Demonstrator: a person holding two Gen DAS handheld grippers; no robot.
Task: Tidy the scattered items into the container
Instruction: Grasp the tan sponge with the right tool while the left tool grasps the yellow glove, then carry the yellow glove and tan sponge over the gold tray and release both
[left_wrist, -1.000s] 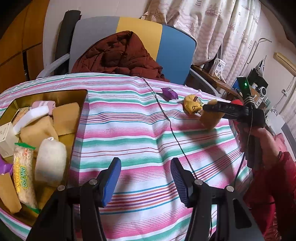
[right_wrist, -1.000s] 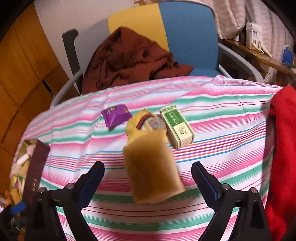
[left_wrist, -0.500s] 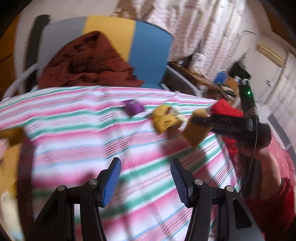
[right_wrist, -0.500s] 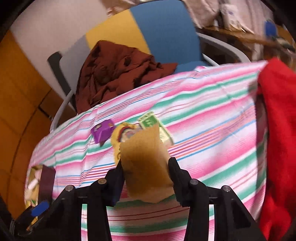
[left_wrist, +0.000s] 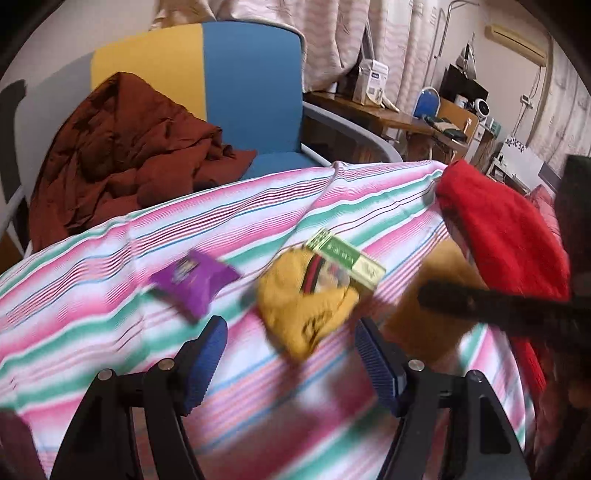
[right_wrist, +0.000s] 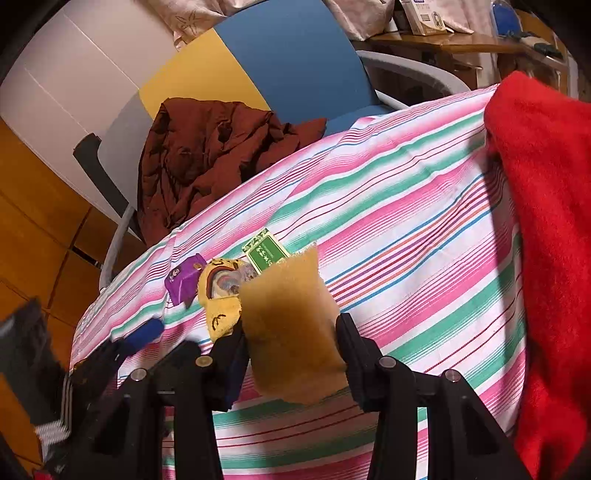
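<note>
My right gripper (right_wrist: 291, 343) has clamped the tan fuzzy sponge block (right_wrist: 291, 325) above the striped cloth; my left gripper (left_wrist: 291, 354), jaws just widened and empty, should straddle the yellow sock (left_wrist: 306, 306) squarely before I close

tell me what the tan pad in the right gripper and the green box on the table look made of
Tan pad: looks like sponge or foam, matte, with a fuzzy porous face and frayed edge; it could be dense felt. Green box: likely printed cardboard, with flat faces, crisp corners and a slight sheen, though the image is blurred.
</note>
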